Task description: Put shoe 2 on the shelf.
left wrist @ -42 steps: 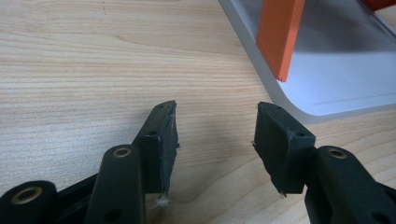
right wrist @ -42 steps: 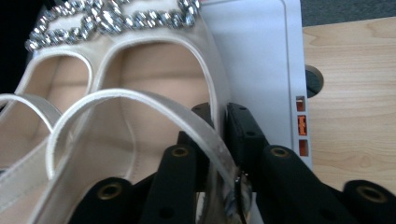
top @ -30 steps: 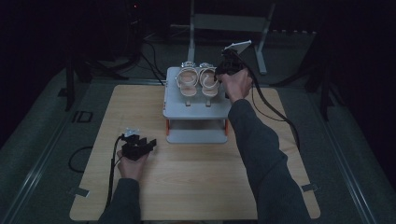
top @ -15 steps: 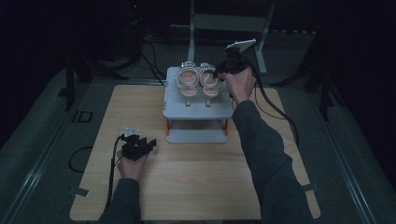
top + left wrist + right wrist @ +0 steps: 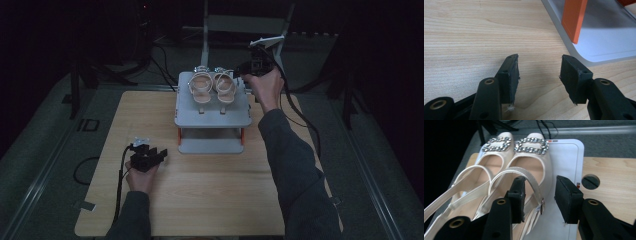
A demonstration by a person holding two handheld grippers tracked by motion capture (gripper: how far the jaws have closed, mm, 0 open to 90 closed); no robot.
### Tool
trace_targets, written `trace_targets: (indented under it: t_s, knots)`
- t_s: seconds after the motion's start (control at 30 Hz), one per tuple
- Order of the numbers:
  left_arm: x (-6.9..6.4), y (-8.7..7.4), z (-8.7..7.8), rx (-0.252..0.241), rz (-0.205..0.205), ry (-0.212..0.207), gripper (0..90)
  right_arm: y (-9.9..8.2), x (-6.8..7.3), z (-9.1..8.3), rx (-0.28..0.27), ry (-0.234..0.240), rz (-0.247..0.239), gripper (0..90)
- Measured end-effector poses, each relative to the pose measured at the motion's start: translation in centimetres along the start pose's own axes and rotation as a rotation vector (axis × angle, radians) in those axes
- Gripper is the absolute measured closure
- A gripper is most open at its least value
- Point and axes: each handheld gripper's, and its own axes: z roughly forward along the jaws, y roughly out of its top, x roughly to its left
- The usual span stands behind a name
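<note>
**Right tool lifted back from the sandals, jaws parted**

Since the earlier frame, the right tool [image 5: 243, 70] has been drawn up and away from the pair of cream sandals [image 5: 212, 86], and its jaws have just been opening; nothing is pressed between them now. In the right gripper view the right tool [image 5: 540, 192] is seen released, with the heel strap [image 5: 529, 178] of the nearer sandal arching past the left jaw's tip, and whether the two touch cannot be told. The buckle of that strap is seen low in the gap between the jaws.

Both sandals are set side by side on the top shelf of a small grey rack [image 5: 212, 117], their jewelled square buckles [image 5: 531, 146] pointing away from the right tool. The rack is stood on the wooden table [image 5: 200, 200], toward its far edge, and is carried on orange legs [image 5: 574, 20].

The left tool [image 5: 155, 155] is held low over the table at the near left, well apart from the sandals and just short of the rack's lower shelf. In the left gripper view the left tool [image 5: 539, 75] is seen released, with bare wood between its jaws and the grey lower shelf [image 5: 604, 42] ahead to the right.
</note>
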Motion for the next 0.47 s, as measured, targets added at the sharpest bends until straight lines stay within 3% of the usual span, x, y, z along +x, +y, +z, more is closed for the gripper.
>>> trace_targets:
  t_s: [0.1,0.17,0.23,0.37,0.47]
  knots:
    - [0.0,0.0,0.0,-0.001,-0.001,0.001,49.0,-0.3,-0.5,-0.4,0.018,0.032,-0.016,55.7]
    - [0.0,0.0,0.0,-0.002,-0.001,0.001,49.1,-0.4,-0.9,-1.1,-0.029,0.028,-0.017,55.4]
    - [0.0,0.0,0.0,-0.001,-0.001,0.001,49.1,-0.5,-1.1,-1.4,-0.039,0.033,-0.019,55.1]
    - [0.0,0.0,0.0,-0.002,-0.001,0.001,49.0,-1.8,-2.2,-2.9,-0.111,0.003,-0.086,53.9]
    - [0.0,0.0,0.0,-0.002,0.0,0.001,49.0,-2.9,-2.8,-3.5,-0.145,-0.006,-0.107,52.8]
